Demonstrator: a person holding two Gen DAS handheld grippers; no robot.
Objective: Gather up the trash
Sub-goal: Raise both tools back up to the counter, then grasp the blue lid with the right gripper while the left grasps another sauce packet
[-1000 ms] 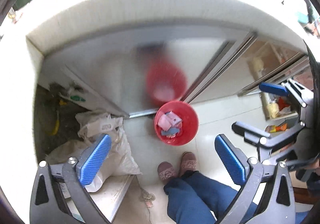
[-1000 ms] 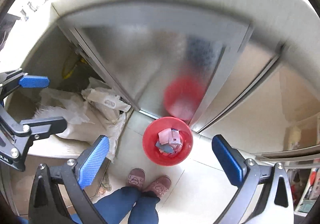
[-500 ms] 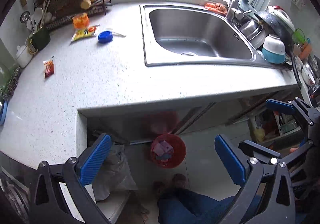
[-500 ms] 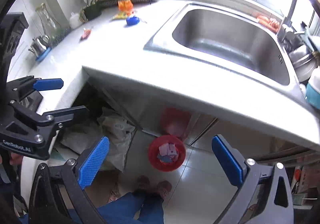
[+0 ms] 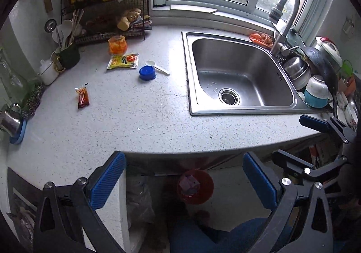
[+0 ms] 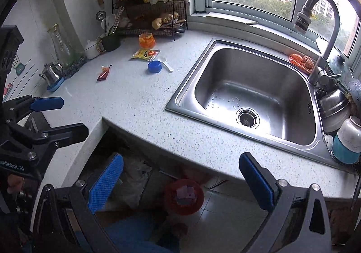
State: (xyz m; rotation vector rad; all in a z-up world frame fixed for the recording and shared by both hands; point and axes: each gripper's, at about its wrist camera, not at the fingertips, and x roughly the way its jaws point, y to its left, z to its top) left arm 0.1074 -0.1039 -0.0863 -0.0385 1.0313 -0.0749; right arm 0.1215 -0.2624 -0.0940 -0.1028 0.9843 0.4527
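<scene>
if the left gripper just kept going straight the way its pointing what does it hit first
Most likely the bare speckled counter near its front edge, left of the sink. The open left gripper holds nothing; depth is hard to judge.

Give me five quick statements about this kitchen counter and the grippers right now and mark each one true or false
1. Both grippers are open and hold nothing. True: the left gripper and right gripper hold only air between their pads.
2. The sink is full of dishes. False: its basin is bare down to the drain.
3. The red bin stands on the floor below the counter edge. True.
4. The blue lid lies inside the sink. False: it sits on the counter beside a white spoon.
5. The small red sauce sachet lies in the red bin. False: it is on the counter.
</scene>
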